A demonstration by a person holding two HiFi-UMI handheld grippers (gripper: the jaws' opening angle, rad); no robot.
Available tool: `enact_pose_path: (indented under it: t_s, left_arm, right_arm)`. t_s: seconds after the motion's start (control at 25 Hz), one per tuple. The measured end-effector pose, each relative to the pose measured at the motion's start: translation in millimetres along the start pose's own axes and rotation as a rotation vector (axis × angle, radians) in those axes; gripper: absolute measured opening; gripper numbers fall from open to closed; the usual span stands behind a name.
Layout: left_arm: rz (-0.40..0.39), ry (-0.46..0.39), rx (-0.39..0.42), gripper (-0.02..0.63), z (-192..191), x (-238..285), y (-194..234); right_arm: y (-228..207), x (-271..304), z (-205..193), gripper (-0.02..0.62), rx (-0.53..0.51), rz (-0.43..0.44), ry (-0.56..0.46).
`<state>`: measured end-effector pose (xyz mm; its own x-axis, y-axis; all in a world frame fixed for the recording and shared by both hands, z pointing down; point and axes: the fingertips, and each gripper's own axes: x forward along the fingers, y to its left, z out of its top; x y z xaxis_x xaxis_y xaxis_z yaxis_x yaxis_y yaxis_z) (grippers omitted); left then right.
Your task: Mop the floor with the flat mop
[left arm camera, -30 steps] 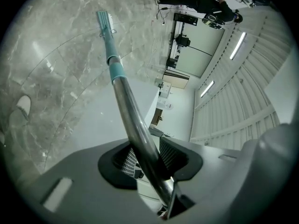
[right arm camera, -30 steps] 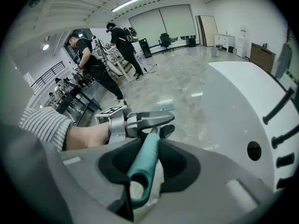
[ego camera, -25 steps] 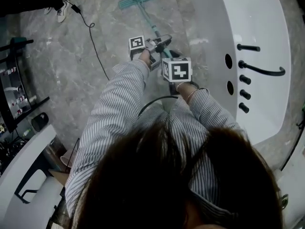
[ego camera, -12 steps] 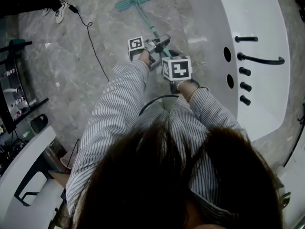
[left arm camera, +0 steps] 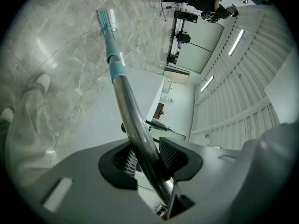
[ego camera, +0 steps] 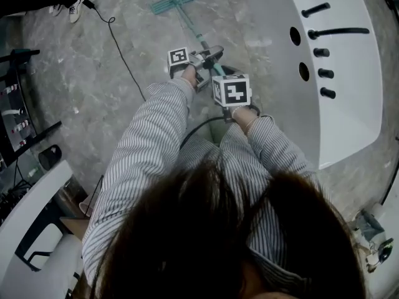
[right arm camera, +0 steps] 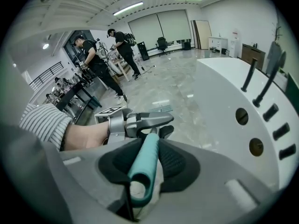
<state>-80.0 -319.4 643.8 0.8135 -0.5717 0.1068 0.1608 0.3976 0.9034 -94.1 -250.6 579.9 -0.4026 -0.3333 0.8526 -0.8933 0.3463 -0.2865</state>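
The flat mop lies with its teal head (ego camera: 173, 0) on the grey marble floor, far from me, and its pole (ego camera: 194, 31) runs back toward my hands. My left gripper (ego camera: 212, 53) is shut on the pole's metal part (left arm camera: 140, 134), which passes between its ribbed pads (left arm camera: 169, 154). In the left gripper view the mop head (left arm camera: 106, 18) shows at the far end. My right gripper (ego camera: 224, 73), below its marker cube (ego camera: 231, 90), is shut on the teal handle grip (right arm camera: 144, 167) at the pole's near end, just behind the left gripper (right arm camera: 140, 120).
A white bathtub (ego camera: 349, 123) with black taps (ego camera: 336, 33) runs along the right. A black cable (ego camera: 121, 55) trails over the floor at left, near black shelving (ego camera: 19, 104). White furniture (ego camera: 31, 229) stands at the lower left. People (right arm camera: 93, 59) stand far off.
Both grippers stay clamped on the mop. The mop head has slid slightly left. The head view has shifted, so the bathtub now sits higher in the picture.
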Motion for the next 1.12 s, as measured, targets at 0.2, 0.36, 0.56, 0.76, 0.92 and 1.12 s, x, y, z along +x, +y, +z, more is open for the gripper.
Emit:
enact_pose_path:
  t_s: [0.2,0.36,0.56,0.76,0.92,1.12]
  left_arm:
    - [0.03,0.029,-0.009,0.129,-64,-34,39]
    - [0.076,0.083,0.019,0.129,-111,-48,65]
    - [0.08,0.114,0.021,0.129,-165,-52,79]
    - [0.069,0.097,0.009,0.13,-215,-59,99]
    - [0.022,0.062,-0.022,0.13,-277,-56,101]
    - [0.025,0.07,0.02,0.13,-351,-59,149]
  right_arm:
    - [15,-30,-75,0.115,0.015,-0.02,0.043]
    - [19,-58,-119,0.115,0.005,-0.034,0.073]
    - [12,-87,-163,0.115,0.027,-0.033,0.069]
    - [7,-122,-204,0.115,0.017,-0.022,0.033]
    - [-7,-163,-246,0.114,0.011,-0.026,0.016]
    - [-24,-201,-325,0.115,-0.006,-0.019,0.039]
